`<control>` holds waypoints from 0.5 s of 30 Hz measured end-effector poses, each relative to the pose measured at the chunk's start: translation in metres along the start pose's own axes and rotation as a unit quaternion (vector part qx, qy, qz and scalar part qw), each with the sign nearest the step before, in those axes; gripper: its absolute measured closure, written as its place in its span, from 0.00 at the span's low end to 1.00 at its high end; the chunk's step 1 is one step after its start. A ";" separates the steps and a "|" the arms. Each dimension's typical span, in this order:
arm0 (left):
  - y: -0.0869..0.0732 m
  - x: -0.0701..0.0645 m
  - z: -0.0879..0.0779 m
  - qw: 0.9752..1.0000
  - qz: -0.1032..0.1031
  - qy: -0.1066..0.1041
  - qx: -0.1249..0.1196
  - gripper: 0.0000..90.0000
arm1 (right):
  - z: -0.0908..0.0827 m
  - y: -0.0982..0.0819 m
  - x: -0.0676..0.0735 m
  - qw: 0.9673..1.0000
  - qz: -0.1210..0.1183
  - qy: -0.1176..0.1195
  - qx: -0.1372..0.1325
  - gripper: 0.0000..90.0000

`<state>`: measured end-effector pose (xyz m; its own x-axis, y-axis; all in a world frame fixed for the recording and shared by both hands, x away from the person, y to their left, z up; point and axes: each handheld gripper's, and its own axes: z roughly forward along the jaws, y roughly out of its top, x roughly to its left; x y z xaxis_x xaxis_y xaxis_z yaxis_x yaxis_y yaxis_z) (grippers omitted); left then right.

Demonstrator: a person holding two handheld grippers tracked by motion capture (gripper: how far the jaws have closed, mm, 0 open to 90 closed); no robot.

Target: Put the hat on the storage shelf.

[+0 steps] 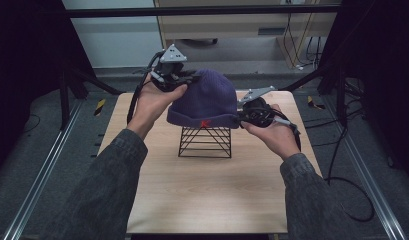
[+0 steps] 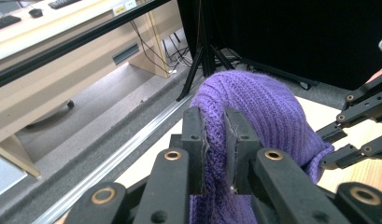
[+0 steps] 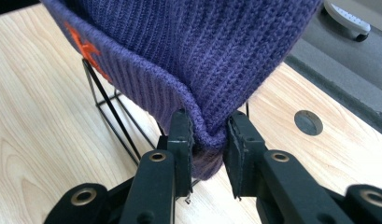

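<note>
A purple knitted beanie (image 1: pixel 207 100) with a small red logo on its cuff sits over a black wire stand (image 1: pixel 205 142) in the middle of the wooden table. My left gripper (image 1: pixel 188 79) is at the hat's upper left side, shut on a fold of the knit (image 2: pixel 215 154). My right gripper (image 1: pixel 240 118) is at the cuff's right end, shut on the folded brim (image 3: pixel 208 140). In the left gripper view the right gripper's black linkage (image 2: pixel 357 126) shows beyond the beanie (image 2: pixel 263 112). The stand's wires (image 3: pixel 115 122) run under the beanie (image 3: pixel 198 51) in the right gripper view.
The light wooden table (image 1: pixel 207 195) has bare room in front of the stand. A round hole (image 3: pixel 308 122) sits in the tabletop near its far edge. Metal rails (image 1: pixel 42 175) run along the floor on both sides. Black frame legs and cables (image 1: pixel 342 165) lie to the right.
</note>
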<state>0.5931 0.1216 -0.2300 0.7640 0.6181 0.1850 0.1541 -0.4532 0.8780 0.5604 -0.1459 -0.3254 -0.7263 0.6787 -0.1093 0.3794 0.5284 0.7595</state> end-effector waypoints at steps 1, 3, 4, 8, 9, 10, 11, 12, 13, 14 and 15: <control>-0.002 0.001 0.000 1.000 -0.003 -0.001 0.000 0.88 | 0.000 0.000 0.000 1.000 -0.001 -0.001 0.002 0.82; -0.005 0.002 0.000 1.000 -0.005 -0.002 0.001 0.88 | 0.001 -0.001 0.000 1.000 0.002 -0.001 0.000 0.82; -0.007 0.003 0.000 1.000 -0.009 -0.003 0.000 0.88 | 0.001 -0.001 0.000 1.000 0.002 -0.001 0.001 0.82; -0.011 0.004 0.000 1.000 -0.011 -0.005 0.002 0.88 | 0.004 -0.003 0.001 1.000 0.004 0.000 0.001 0.82; -0.012 0.004 0.000 1.000 -0.011 -0.007 0.002 0.88 | 0.004 -0.004 0.001 1.000 0.003 0.001 0.001 0.81; -0.012 0.003 0.000 1.000 -0.007 -0.005 0.004 0.88 | 0.005 -0.004 0.001 1.000 0.004 0.001 0.001 0.81; -0.012 0.003 0.000 1.000 -0.005 -0.004 0.005 0.88 | 0.005 -0.004 0.001 1.000 0.003 0.001 0.002 0.81; -0.012 0.003 0.000 1.000 -0.005 -0.005 0.004 0.88 | 0.006 -0.004 0.001 1.000 0.004 0.002 0.002 0.81; -0.012 0.002 -0.001 1.000 -0.005 -0.005 0.004 0.88 | 0.006 -0.005 0.001 1.000 0.003 0.002 0.002 0.81; -0.012 0.002 -0.001 1.000 -0.001 -0.004 0.006 0.88 | 0.006 -0.005 0.001 1.000 0.004 0.003 0.002 0.81; -0.012 0.001 -0.001 1.000 0.001 -0.002 0.007 0.88 | 0.006 -0.005 0.001 1.000 0.007 0.004 0.002 0.81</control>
<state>0.5914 0.1283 -0.2394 0.7671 0.6143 0.1851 0.1608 -0.4634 0.8714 0.5609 -0.1447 -0.3330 -0.7258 0.6814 -0.0942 0.3908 0.5212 0.7587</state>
